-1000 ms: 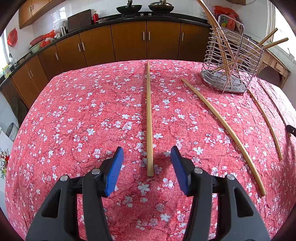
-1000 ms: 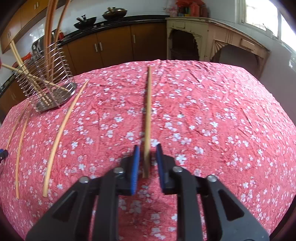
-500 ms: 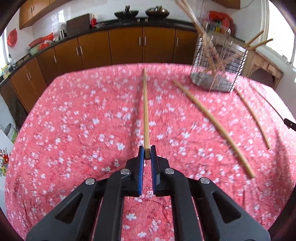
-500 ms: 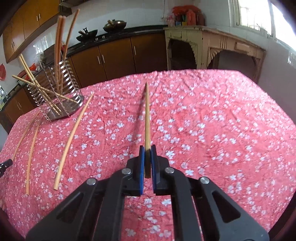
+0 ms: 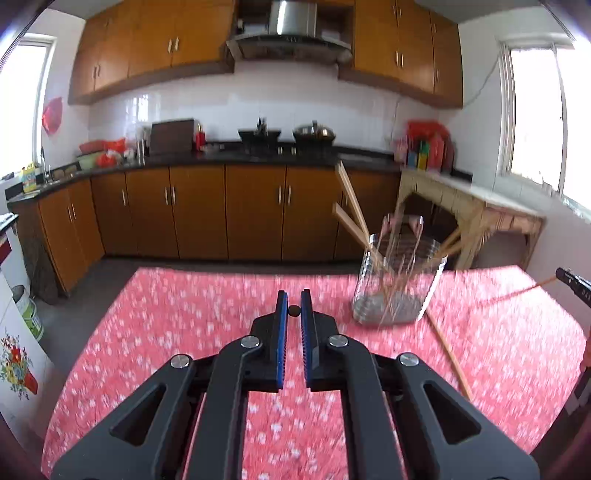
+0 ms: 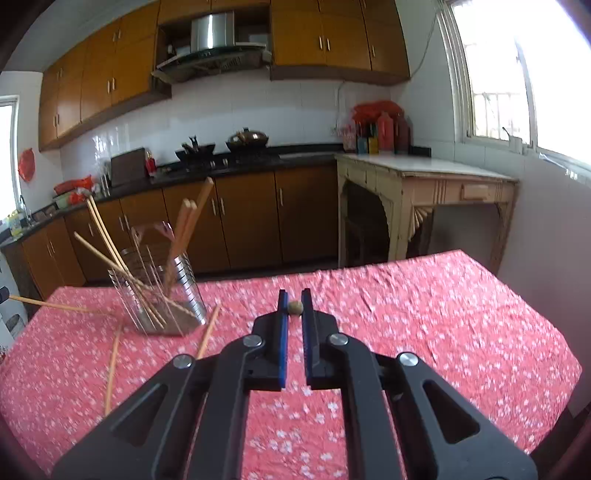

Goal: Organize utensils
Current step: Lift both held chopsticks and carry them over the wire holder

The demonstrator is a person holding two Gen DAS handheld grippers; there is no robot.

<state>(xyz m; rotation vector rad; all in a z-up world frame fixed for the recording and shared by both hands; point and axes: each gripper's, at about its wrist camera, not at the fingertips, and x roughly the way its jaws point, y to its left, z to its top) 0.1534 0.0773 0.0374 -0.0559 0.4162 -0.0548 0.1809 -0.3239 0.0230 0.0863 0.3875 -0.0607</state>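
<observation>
Each gripper pinches one chopstick, seen end-on: the left gripper (image 5: 294,311) holds a dark tip, the right gripper (image 6: 294,307) a pale tip. The wire holder (image 5: 397,284) stands far on the table (image 5: 184,314), right of the left gripper and left of the right one.

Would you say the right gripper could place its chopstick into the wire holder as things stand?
Probably yes: the right gripper holds its chopstick, and the wire holder stands open-topped to its left, nothing between.

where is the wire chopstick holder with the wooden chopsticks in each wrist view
Left wrist view: the wire chopstick holder stands right of centre on the red floral tablecloth, beyond the gripper.
Right wrist view: the holder stands at the left, on the cloth's far part.
Shared landmark: the steel range hood at the top.
</observation>
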